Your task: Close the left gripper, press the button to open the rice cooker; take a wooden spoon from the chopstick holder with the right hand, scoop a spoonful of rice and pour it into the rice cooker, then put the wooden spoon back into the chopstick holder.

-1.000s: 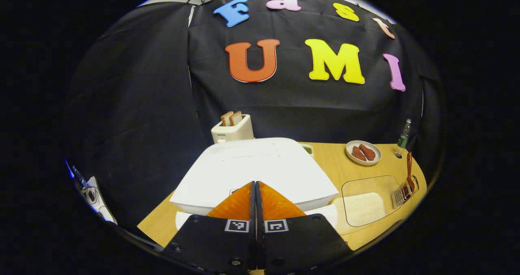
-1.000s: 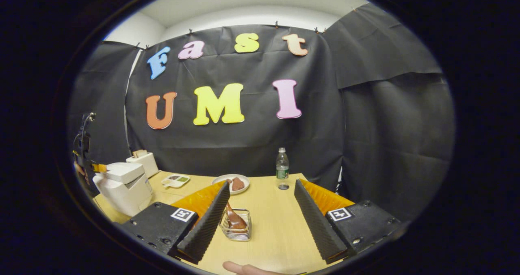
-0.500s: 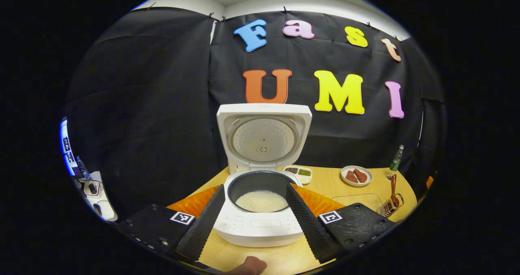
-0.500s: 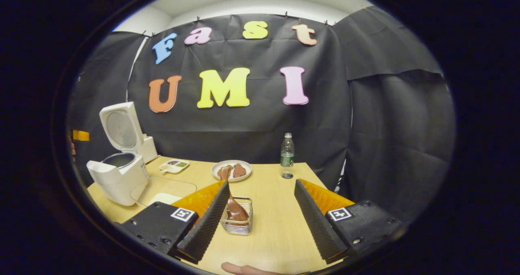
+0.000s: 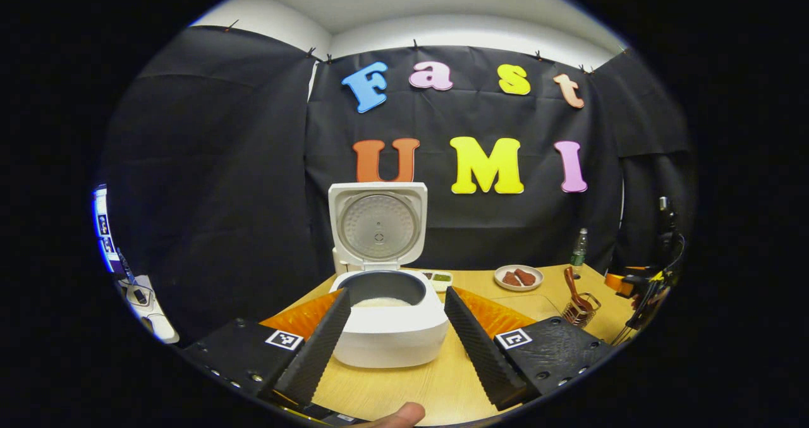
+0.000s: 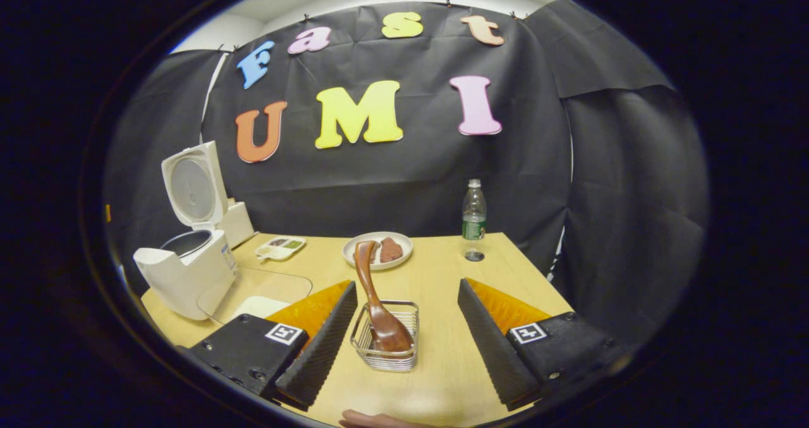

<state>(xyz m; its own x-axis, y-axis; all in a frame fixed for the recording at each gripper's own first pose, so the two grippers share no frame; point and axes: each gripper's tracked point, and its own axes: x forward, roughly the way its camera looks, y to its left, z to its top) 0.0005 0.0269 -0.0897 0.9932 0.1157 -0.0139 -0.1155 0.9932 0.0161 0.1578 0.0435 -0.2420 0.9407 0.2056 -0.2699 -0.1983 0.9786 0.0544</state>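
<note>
The rice cooker (image 5: 389,327) stands lid-up between the left gripper's (image 5: 395,333) parted jaws.

— What stands at the back of the light wooden table (image 6: 436,276)?

— A clear plastic water bottle with a green label (image 6: 473,220), upright near the far edge, close to the black cloth. Left of it lies a round white plate with two reddish-brown pieces of food (image 6: 378,250)

— And further left?

— A small white divided dish with dark and green fillings (image 6: 280,247), flat on the table, well apart from the plate. Behind the big white appliance a cream-white toaster (image 6: 237,222) shows partly

— Anything off the table?

— At the left gripper view's left edge, some white equipment (image 5: 140,301) – too blurred to identify
</note>
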